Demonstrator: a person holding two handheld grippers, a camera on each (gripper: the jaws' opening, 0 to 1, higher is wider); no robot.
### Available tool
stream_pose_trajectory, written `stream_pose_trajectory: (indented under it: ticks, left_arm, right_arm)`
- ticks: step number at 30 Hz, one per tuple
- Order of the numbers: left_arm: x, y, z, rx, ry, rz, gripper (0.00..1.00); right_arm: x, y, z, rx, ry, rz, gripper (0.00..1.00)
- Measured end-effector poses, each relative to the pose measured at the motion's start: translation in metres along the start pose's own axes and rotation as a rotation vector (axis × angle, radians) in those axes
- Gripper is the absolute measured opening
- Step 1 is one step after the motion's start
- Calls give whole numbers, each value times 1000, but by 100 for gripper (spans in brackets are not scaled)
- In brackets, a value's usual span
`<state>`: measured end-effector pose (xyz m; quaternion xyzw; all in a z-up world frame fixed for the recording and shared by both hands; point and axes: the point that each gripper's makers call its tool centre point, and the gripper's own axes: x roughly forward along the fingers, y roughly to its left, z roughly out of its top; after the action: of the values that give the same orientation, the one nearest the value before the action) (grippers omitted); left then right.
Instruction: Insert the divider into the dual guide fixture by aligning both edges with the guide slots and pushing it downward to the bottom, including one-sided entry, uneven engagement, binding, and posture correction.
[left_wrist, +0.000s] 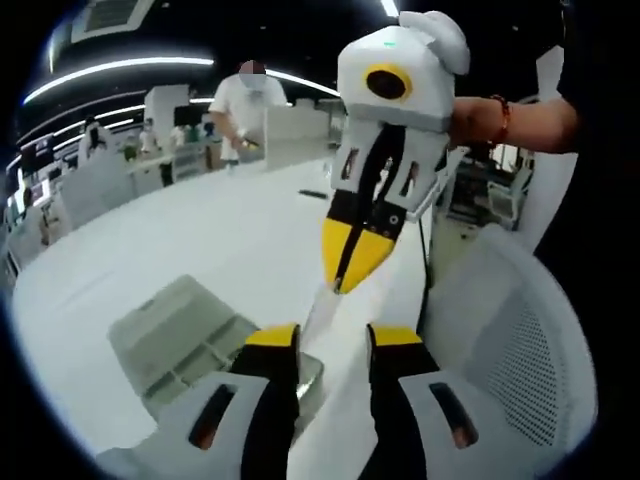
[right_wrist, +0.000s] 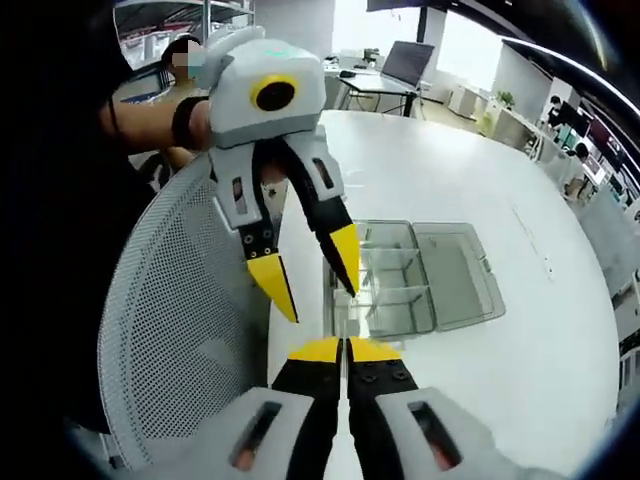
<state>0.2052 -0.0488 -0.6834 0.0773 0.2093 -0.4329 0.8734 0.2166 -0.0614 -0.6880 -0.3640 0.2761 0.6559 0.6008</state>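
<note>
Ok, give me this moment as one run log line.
left gripper: open, held in air | right gripper: shut, held in air | clear fixture: on white table, untouched | divider: cannot tell

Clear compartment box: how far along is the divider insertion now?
Done: nothing visibly seated. In hand: shut right gripper and open left gripper hover beside the white table; whether they hold a divider is unclear. Left: insertion into the clear plastic compartment box.

Two tongs (left_wrist: 333, 335) (right_wrist: 345, 350), one clear divided tray (right_wrist: 415, 275), one white table (right_wrist: 540, 350), one mesh chair (right_wrist: 180, 330).
</note>
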Motion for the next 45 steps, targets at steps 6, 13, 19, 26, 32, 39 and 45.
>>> stream_pose_trajectory:
  ticks: [6, 13, 19, 26, 32, 39, 45]
  left_arm:
    - [-17, 8, -3, -29, -17, 56, 28]
    - [-32, 16, -12, -48, -17, 112, 33]
    - [-44, 29, -8, -89, -94, 179, 47]
    - [-51, 35, -12, -120, -122, 220, 52]
    - [-49, 32, -16, -113, -113, 229, 61]
    - [-49, 39, -10, -104, -142, 258, 82]
    - [-49, 48, -8, -130, -154, 287, 97]
  right_arm:
    - [2, -9, 2, -25, 52, 2, 0]
    - [9, -17, -2, 36, 112, 4, 0]
    - [13, -19, -1, 19, 142, 9, 0]
    - [16, -25, 4, -13, 174, 21, 0]
    - [20, -34, 4, -44, 206, 26, 0]
    - [26, -39, 5, -79, 247, 38, 0]
    - [32, -42, 3, -104, 277, 59, 0]
